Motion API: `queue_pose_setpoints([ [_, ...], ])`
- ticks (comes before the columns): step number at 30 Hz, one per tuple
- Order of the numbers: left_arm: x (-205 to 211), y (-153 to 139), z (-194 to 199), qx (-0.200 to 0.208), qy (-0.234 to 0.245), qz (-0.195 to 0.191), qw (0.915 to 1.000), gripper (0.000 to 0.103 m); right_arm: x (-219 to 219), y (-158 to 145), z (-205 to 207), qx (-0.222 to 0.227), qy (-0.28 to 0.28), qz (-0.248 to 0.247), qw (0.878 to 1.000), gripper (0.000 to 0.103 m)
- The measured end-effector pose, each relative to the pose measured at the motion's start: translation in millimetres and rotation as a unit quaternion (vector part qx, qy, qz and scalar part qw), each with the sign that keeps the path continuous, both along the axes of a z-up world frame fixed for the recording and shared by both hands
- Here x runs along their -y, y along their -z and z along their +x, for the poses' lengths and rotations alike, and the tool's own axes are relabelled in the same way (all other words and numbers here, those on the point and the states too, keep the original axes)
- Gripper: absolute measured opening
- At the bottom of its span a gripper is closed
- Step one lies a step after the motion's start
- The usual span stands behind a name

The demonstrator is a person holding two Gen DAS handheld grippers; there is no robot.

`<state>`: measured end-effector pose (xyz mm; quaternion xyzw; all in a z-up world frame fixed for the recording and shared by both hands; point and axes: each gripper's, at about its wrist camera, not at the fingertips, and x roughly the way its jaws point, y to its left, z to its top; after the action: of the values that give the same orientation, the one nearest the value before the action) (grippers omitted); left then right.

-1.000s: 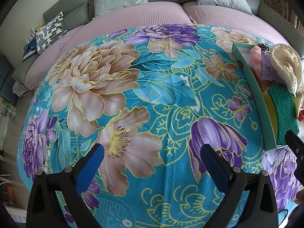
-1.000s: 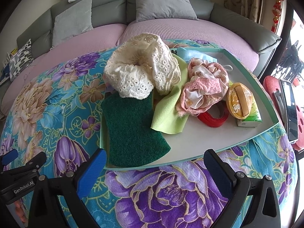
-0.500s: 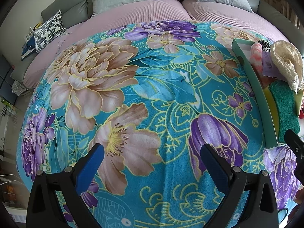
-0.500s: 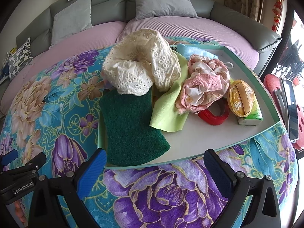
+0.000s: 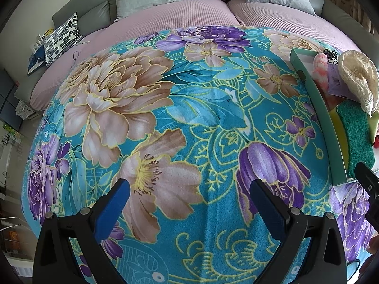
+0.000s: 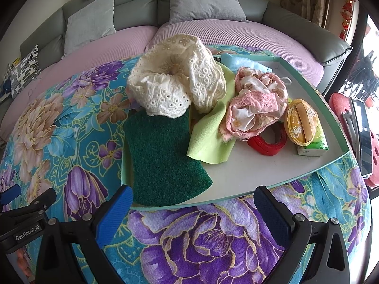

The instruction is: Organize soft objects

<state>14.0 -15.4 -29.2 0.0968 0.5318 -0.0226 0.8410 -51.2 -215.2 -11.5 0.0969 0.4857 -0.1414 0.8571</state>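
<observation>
A teal-rimmed tray [image 6: 315, 170] sits on the floral blanket and holds soft items: a dark green scrub pad [image 6: 163, 158], a cream lace piece [image 6: 175, 80], a lime cloth [image 6: 210, 139], a pink lace bundle [image 6: 255, 104], a red band [image 6: 267, 145] and an orange pouch [image 6: 300, 123]. My right gripper [image 6: 193, 201] is open just in front of the tray's near edge, holding nothing. My left gripper [image 5: 189, 200] is open over bare blanket, left of the tray [image 5: 317, 108]. In the left wrist view the green pad [image 5: 355, 130] and cream lace [image 5: 360, 75] show at the right edge.
The floral blanket [image 5: 180, 108] covers the whole work surface. Behind it runs a pink-cushioned sofa [image 5: 180, 11] with grey pillows [image 6: 203, 2]. A green packet [image 6: 315, 145] lies under the pouch. A red stool [image 6: 341, 101] stands off the right edge.
Both grippers have drifted slightly forward; the tray and its items sit a little nearer in the right wrist view. Both stay open and nothing was picked up.
</observation>
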Motion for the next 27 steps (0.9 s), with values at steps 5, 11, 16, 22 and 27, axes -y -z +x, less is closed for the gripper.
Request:
queue_pose_setpoints([
  [5,-0.6,-0.2,0.3,0.0,-0.001,-0.001,1.0,0.101,-0.5,1.1,-0.6,-0.001,-0.001,-0.002,1.0,0.103],
  [11,-0.3,-1.2,-0.1,0.003,-0.001,-0.004,1.0,0.101,-0.9,1.2,0.5,-0.003,-0.002,-0.004,1.0,0.103],
  [16,0.1,-1.3,0.0,0.001,-0.003,-0.006,1.0,0.101,-0.8,1.5,1.2,-0.004,-0.003,-0.006,1.0,0.103],
  [22,0.5,-2.5,-0.5,0.004,-0.003,-0.008,1.0,0.101,-1.4,2.1,1.8,-0.006,-0.005,-0.009,1.0,0.103],
  [27,0.4,-2.4,0.2,0.004,-0.003,-0.01,0.9999,0.101,-1.6,2.3,2.0,-0.006,-0.005,-0.009,1.0,0.103],
])
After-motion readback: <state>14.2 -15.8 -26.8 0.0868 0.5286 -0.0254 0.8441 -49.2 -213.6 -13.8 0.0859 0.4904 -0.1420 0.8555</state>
